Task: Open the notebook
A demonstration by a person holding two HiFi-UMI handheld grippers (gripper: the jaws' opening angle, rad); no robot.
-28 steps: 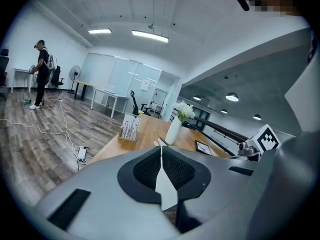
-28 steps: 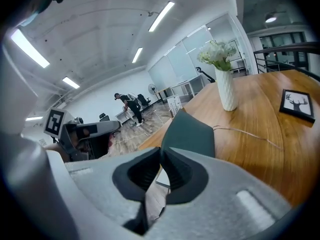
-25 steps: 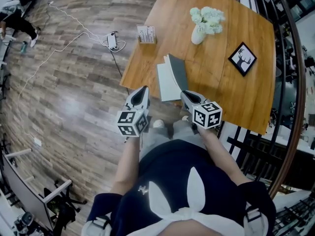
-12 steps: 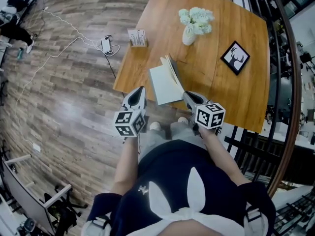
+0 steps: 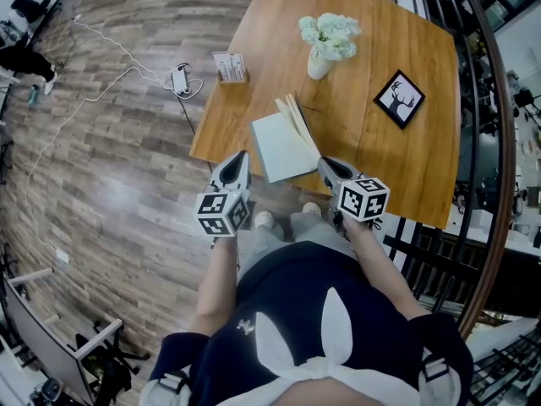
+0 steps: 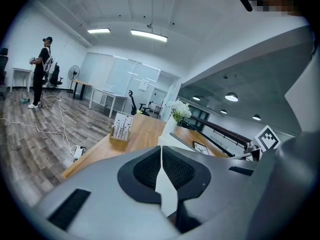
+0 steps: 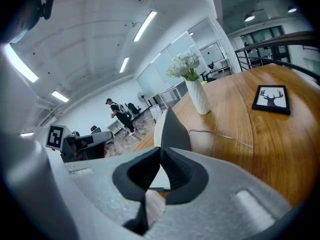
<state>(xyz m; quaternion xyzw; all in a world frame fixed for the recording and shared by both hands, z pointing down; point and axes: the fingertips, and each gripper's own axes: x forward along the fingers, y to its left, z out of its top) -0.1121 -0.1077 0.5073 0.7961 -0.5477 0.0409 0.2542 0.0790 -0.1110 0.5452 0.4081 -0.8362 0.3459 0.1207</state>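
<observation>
The notebook (image 5: 277, 145) lies near the front edge of the wooden table (image 5: 380, 155). Its white page faces up and its grey cover (image 5: 296, 118) stands nearly upright along the right side. My left gripper (image 5: 237, 164) hovers just off the table edge, left of the notebook, shut and empty. My right gripper (image 5: 330, 167) sits by the notebook's near right corner, also shut with nothing in it. In the right gripper view the raised grey cover (image 7: 173, 129) rises just beyond the closed jaws (image 7: 161, 162). In the left gripper view the notebook (image 6: 172, 140) shows behind the shut jaws (image 6: 161, 156).
A white vase of flowers (image 5: 325, 41), a framed deer picture (image 5: 399, 98) and a card holder (image 5: 228, 66) stand farther back on the table. A power strip with cables (image 5: 179, 79) lies on the wood floor at left. A railing (image 5: 499, 142) runs along the right.
The notebook's cover now stands more upright and edge-on than a second ago. My right gripper has drifted sideways a little near the notebook's corner. Both grippers stay shut.
</observation>
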